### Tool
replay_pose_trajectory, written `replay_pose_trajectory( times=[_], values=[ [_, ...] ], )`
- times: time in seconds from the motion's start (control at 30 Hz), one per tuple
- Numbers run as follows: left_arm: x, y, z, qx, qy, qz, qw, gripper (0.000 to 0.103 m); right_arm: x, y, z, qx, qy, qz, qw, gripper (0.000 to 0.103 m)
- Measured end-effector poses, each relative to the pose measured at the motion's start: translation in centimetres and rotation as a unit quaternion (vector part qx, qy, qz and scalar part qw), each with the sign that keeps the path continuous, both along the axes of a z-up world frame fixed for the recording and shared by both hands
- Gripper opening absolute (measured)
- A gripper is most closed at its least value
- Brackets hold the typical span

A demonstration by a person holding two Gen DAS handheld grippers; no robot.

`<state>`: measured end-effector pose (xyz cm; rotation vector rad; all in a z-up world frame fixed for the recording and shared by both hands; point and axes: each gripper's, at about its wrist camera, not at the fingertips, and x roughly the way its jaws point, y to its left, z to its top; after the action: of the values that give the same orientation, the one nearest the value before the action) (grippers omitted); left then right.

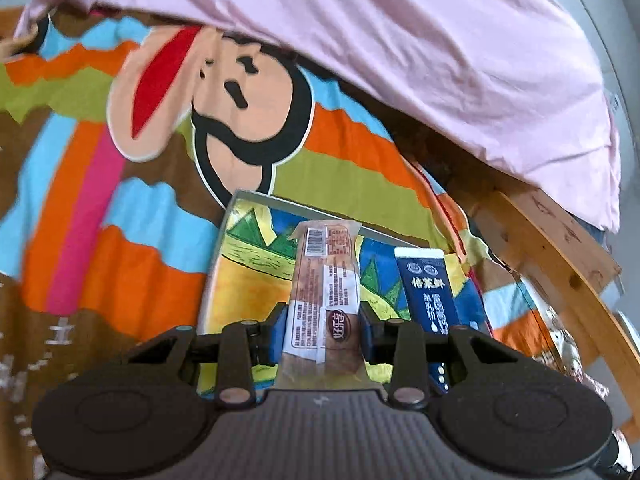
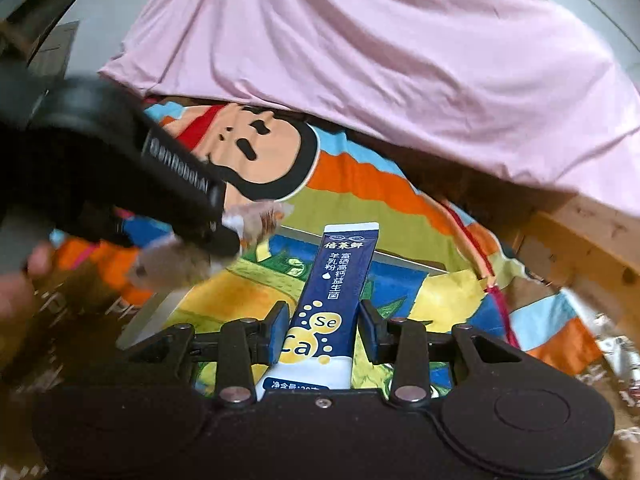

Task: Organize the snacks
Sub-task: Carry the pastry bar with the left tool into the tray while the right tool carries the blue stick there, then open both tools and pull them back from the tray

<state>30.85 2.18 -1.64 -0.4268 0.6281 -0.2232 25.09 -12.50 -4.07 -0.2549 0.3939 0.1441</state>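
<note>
My left gripper (image 1: pixel 323 330) is shut on a long clear-wrapped brown snack bar (image 1: pixel 326 280), held over a colourful illustrated tin tray (image 1: pixel 240 280). My right gripper (image 2: pixel 323 330) has its blue pads close on both sides of a dark blue powder sachet (image 2: pixel 340 280) with white and yellow print, over the same tray (image 2: pixel 400 280). The sachet shows in the left wrist view (image 1: pixel 430 292) to the right of the bar. The left gripper (image 2: pixel 224 232) with the blurred bar (image 2: pixel 256 216) shows at the left of the right wrist view.
The tray lies on a striped cartoon-monkey blanket (image 1: pixel 120 200). A pink quilt (image 1: pixel 440 60) covers the far side. A wooden bed frame edge (image 1: pixel 560 264) runs along the right. A person's hand (image 2: pixel 20 280) is at the left edge.
</note>
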Motion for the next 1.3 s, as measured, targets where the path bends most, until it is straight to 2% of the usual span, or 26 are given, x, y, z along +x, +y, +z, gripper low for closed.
replay_pose_trajectory(
  times=[0.1,0.33,0.57,0.77,0.87,1.0,1.1,1.17,1.3],
  values=[
    [1.4,0.2,-1.7,-0.006,0.007,0.004,0.9999,0.039,2.5,0.1,-0.8,0.024,0.024,-0.008,0.999,0.039],
    [2.7,1.3,-4.8,-0.008,0.046,0.017,0.9988,0.039,5.1,0.7,-2.9,0.021,0.069,-0.021,0.997,0.039],
    [3.0,0.5,-5.6,0.005,0.07,0.004,0.9975,0.039,5.6,0.8,-3.8,0.009,0.104,-0.028,0.994,0.038],
    [3.3,0.4,-5.9,0.011,0.085,-0.001,0.9963,0.04,5.7,0.4,-3.8,0.019,0.113,-0.033,0.993,0.039],
    [3.3,0.7,-5.9,0.004,0.091,0.001,0.9958,0.047,5.4,0.1,-3.5,0.019,0.113,-0.044,0.992,0.05],
    [3.0,1.1,-5.7,-0.025,0.102,0.01,0.9945,0.057,4.5,-0.7,-2.4,0.021,0.101,-0.066,0.992,0.067],
    [2.5,1.0,-5.1,-0.021,0.1,0.014,0.9947,0.061,3.6,-1.8,-1.0,0.037,0.088,-0.085,0.992,0.078],
    [1.8,0.8,-4.3,-0.016,0.088,0.013,0.9959,0.066,2.9,-2.6,0.0,0.05,0.079,-0.095,0.991,0.083],
    [-0.1,0.5,-2.1,0.001,0.051,0.009,0.9987,0.084,0.9,-4.2,2.1,0.077,0.057,-0.108,0.99,0.094]
  ],
)
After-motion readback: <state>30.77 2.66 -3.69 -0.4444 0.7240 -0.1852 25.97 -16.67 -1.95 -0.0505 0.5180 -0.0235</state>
